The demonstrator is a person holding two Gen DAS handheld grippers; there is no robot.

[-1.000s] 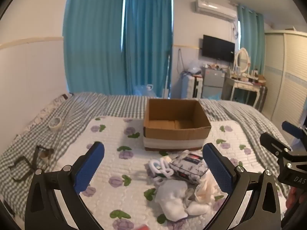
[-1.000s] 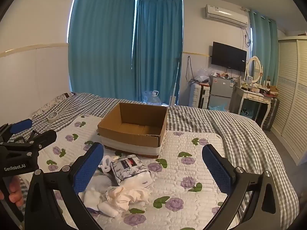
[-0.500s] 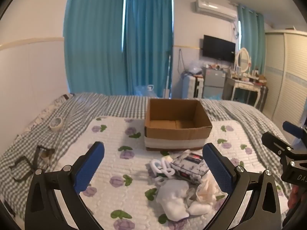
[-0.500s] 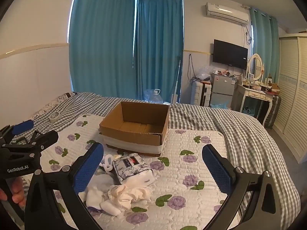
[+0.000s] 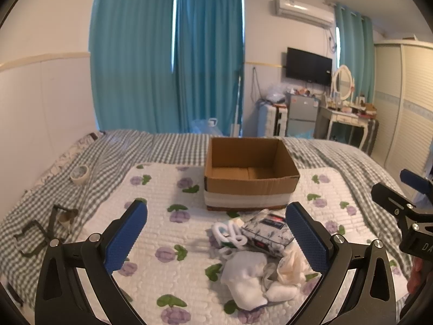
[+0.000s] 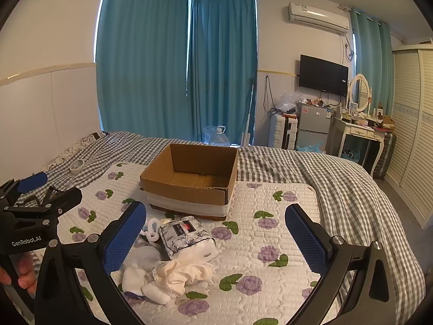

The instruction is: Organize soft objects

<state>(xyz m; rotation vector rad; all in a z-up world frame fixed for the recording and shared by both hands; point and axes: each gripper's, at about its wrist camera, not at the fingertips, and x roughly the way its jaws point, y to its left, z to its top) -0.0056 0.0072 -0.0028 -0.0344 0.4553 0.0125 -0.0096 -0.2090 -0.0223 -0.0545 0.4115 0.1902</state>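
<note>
Soft objects lie heaped on the floral quilt (image 5: 151, 246), under and between the tips of both claws. The left gripper (image 5: 216, 241) hovers above the quilt with its jaws spread wide and nothing between them; white socks (image 5: 246, 279) sit below its right finger, with cream lace cloth (image 5: 293, 265) partly behind that finger. The right gripper (image 6: 216, 241) is likewise wide apart and empty, the heap by its left finger: socks (image 6: 140, 279), lace cloth (image 6: 184, 270) and a patterned tissue pack (image 6: 186, 237). A white ring toy (image 5: 227, 237) touches the pack's left side. Beyond the heap, toward the quilt's far edge, stands an open cardboard box (image 5: 251, 178). A tape roll (image 5: 79, 174) rests on the checked bedspread (image 6: 338, 189) near the bed's left edge.
</note>
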